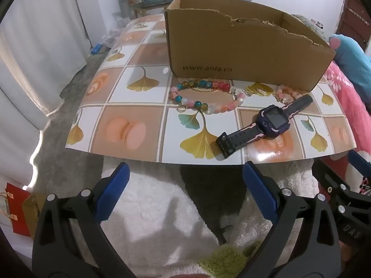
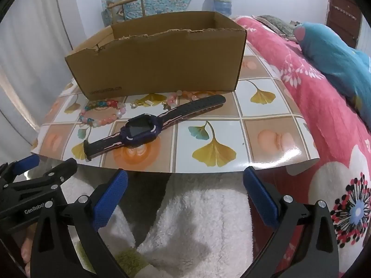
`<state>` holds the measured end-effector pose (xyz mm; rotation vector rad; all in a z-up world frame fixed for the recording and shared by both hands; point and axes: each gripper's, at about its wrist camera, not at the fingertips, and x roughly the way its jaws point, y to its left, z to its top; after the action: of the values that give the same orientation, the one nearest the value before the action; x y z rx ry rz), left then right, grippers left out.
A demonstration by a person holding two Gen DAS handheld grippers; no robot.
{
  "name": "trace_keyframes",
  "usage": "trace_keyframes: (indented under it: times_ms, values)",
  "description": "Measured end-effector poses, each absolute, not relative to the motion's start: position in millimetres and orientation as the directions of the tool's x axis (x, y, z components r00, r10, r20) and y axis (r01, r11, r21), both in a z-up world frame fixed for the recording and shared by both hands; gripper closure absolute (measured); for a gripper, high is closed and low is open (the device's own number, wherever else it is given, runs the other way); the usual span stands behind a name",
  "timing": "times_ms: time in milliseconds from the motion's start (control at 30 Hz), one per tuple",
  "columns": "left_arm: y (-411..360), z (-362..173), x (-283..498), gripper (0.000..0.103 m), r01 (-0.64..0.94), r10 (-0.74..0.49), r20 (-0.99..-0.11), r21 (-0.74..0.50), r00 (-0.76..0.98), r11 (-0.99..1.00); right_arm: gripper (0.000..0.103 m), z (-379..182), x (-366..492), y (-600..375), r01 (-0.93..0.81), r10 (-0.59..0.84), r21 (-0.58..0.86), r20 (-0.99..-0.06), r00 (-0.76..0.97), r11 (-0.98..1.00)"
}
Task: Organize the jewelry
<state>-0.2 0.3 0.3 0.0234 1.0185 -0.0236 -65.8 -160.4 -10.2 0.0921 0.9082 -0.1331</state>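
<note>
Both grippers [image 1: 185,192] [image 2: 185,194] tilted down, fingers [image 1: 113,192] wide, before watch [image 1: 266,121].

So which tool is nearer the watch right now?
Right, by a little, as far as the views show. The right tool hangs off the table edge with the watch just ahead to its left. The left tool has the watch ahead to its right.

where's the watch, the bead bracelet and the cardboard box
watch [image 2: 141,128]: right wrist view, on its dark screen
bead bracelet [image 1: 204,105]: left wrist view, on the near row of beads
cardboard box [image 1: 243,53]: left wrist view, on its front wall
</note>
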Motion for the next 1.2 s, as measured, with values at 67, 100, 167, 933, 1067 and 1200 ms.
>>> trace_keyframes:
  times_ms: [67, 100, 167, 933, 1067, 1200]
  values:
    - [0.1, 0.0, 0.0, 0.009, 0.033, -0.006, -0.852, 0.013, 0.524, 0.999, 0.006, -10.1, -66.1, -160.9, 0.154, -0.076, 0.023, -0.79, 0.609, 0.988]
    - [0.1, -0.3, 0.3, 0.009, 0.034, -0.005, -0.852, 0.015, 0.523, 0.999, 0.006, -10.2, -66.0, -161.3, 0.154, -0.076, 0.023, -0.79, 0.608, 0.988]
    - [0.3, -1.0, 1.2, 0.009, 0.035, -0.003, -0.854, 0.018, 0.52, 0.999, 0.006, -10.2, -65.8, -162.4, 0.157, -0.077, 0.024, -0.791, 0.606, 0.987]
    - [0.6, 2.2, -0.9, 0.009, 0.021, 0.013, -0.85, 0.028, 0.527, 0.999, 0.006, -7.5, -64.9, -157.3, 0.141, -0.063, 0.03, -0.787, 0.613, 0.99]
    - [0.2, 2.3, -1.2, 0.009, 0.021, 0.013, -0.848, 0.029, 0.529, 0.999, 0.006, -7.3, -65.4, -157.1, 0.14, -0.063, 0.03, -0.787, 0.614, 0.99]
    - [0.7, 1.9, -2.2, 0.009, 0.019, 0.015, -0.848, 0.029, 0.53, 0.999, 0.006, -7.1, -65.8, -156.8, 0.141, -0.063, 0.03, -0.786, 0.615, 0.99]
